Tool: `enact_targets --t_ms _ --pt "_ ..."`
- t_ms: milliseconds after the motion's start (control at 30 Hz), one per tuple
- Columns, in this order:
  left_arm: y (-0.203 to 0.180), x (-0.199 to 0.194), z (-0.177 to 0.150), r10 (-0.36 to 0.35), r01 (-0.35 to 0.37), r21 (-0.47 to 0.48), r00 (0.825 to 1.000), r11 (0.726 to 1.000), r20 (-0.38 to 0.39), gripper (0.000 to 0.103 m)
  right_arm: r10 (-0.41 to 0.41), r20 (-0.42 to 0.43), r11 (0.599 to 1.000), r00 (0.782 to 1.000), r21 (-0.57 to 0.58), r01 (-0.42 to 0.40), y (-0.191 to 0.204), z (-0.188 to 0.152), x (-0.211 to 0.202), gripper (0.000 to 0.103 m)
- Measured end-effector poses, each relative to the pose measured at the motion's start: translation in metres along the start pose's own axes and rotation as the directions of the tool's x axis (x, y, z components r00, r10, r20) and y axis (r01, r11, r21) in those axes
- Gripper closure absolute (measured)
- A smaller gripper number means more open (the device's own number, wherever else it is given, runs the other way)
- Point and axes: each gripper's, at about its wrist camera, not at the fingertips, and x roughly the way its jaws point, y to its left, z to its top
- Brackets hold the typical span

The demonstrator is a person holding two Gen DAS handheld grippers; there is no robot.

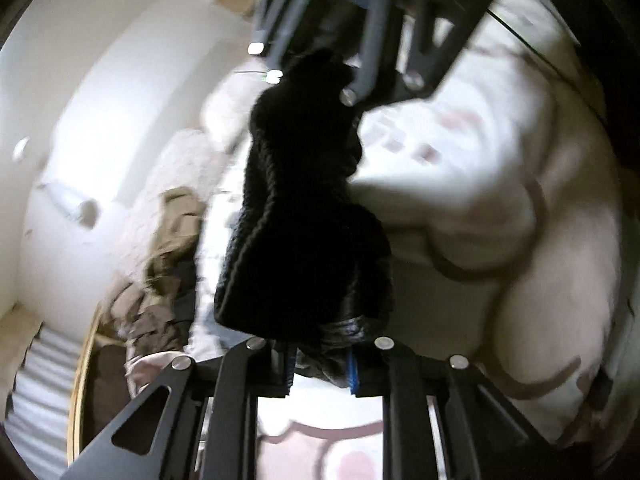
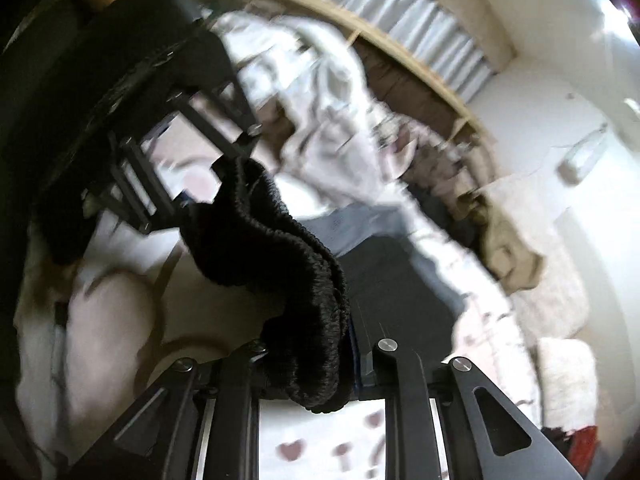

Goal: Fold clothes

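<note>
The left gripper [image 1: 320, 364] clamps one end of the black ribbed knit garment [image 1: 296, 216]. The right gripper [image 2: 320, 364] clamps the other end. The garment hangs stretched between them above the white patterned bedding [image 1: 460, 168].

**A bed strewn with laundry**

The bed [image 2: 320, 448] wears a white sheet printed with pink hearts. On it lie a heap of pale crumpled clothes [image 2: 320, 92], a dark flat garment [image 2: 392, 280], an olive-brown garment [image 2: 508, 248] (blurred, its kind unclear) and a white pillow with brown curved lines [image 1: 480, 208].
</note>
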Motion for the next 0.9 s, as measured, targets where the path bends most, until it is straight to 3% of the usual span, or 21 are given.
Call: enact_targets --t_ms 133,267,333,467,567,633,767,900 --pt "0.028 -0.030 0.012 0.087 -0.085 -0.073 0.996 0.994 0.025 0.085 -0.045 0.036 0.998 0.998 -0.032 0.046 -0.011 0.025 -0.034 0.083" --pt "0.031 -0.082 0.027 0.091 -0.083 -0.110 0.993 0.990 0.071 0.085 -0.035 0.053 0.995 0.998 -0.089 0.039 -0.006 0.042 -0.082 0.083" --pt "0.031 -0.111 0.036 0.060 -0.045 -0.143 0.993 0.989 0.099 0.085 -0.016 0.044 0.994 0.999 -0.104 0.020 -0.002 0.049 -0.110 0.083" --pt "0.042 -0.149 0.053 -0.079 0.110 -0.236 0.987 0.965 0.139 0.085 0.032 0.040 0.997 0.999 -0.071 -0.030 0.007 0.056 -0.159 0.083" --pt "0.022 -0.170 0.060 -0.176 0.206 -0.277 0.976 0.939 0.128 0.085 0.079 0.033 0.997 0.996 -0.014 -0.078 0.012 0.053 -0.175 0.083" --pt "0.013 -0.156 0.066 -0.237 0.253 -0.292 0.967 0.922 0.091 0.085 0.134 -0.002 0.990 0.991 0.052 -0.133 0.011 0.043 -0.164 0.083" --pt "0.014 -0.090 0.062 -0.329 0.303 -0.377 0.944 0.875 -0.007 0.085 0.201 -0.087 0.971 0.976 0.146 -0.188 0.003 0.027 -0.117 0.083" --pt "0.036 -0.029 0.033 -0.417 0.319 -0.545 0.907 0.775 -0.062 0.085 0.236 -0.155 0.954 0.959 0.223 -0.199 -0.022 0.019 -0.052 0.083"
